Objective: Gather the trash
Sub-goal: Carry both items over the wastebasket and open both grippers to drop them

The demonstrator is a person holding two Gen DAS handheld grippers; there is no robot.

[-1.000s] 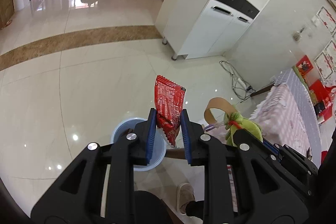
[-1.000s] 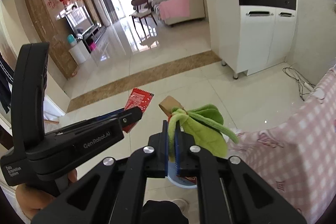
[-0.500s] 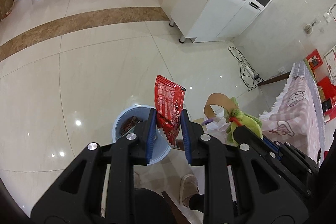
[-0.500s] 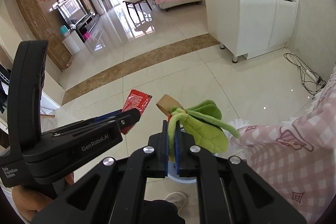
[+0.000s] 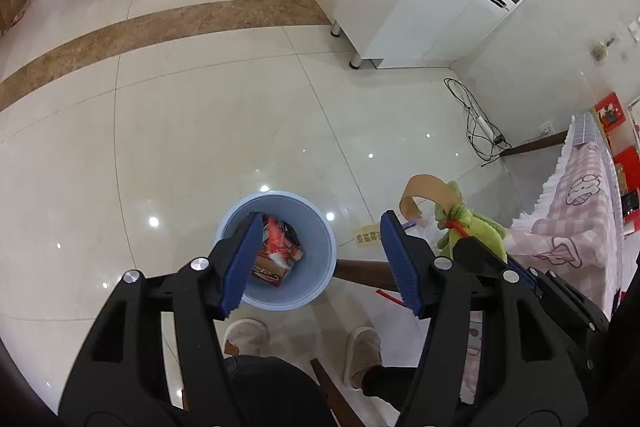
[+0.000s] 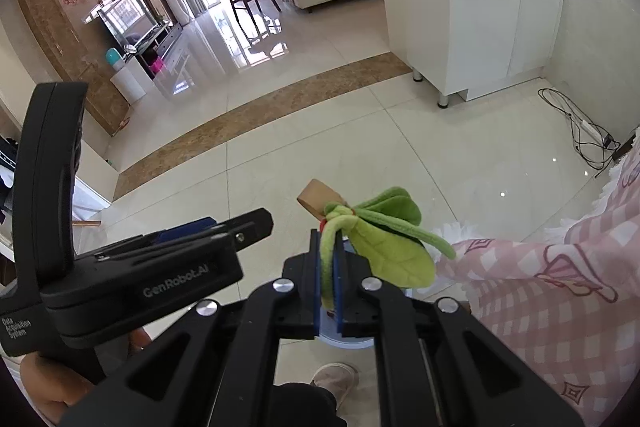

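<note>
In the left wrist view, the left gripper (image 5: 320, 261) is hanging above the floor (image 5: 200, 131) with its jaws standing wide apart and holding nothing. Directly below, a light blue bin (image 5: 320, 267) is sitting on the floor, and red snack wrappers (image 5: 276, 251) are lying inside it. To the right, the green plush leaf (image 5: 472, 227) with a brown loop (image 5: 424, 187) is showing beside a pink checked cloth (image 5: 580, 239). In the right wrist view, the right gripper (image 6: 329, 267) is keeping its jaws clamped on the stem of the green plush leaf (image 6: 384, 239), whose leaves are spreading to the right, near the pink checked cloth (image 6: 552, 291). The left gripper's body is showing at the left.
</note>
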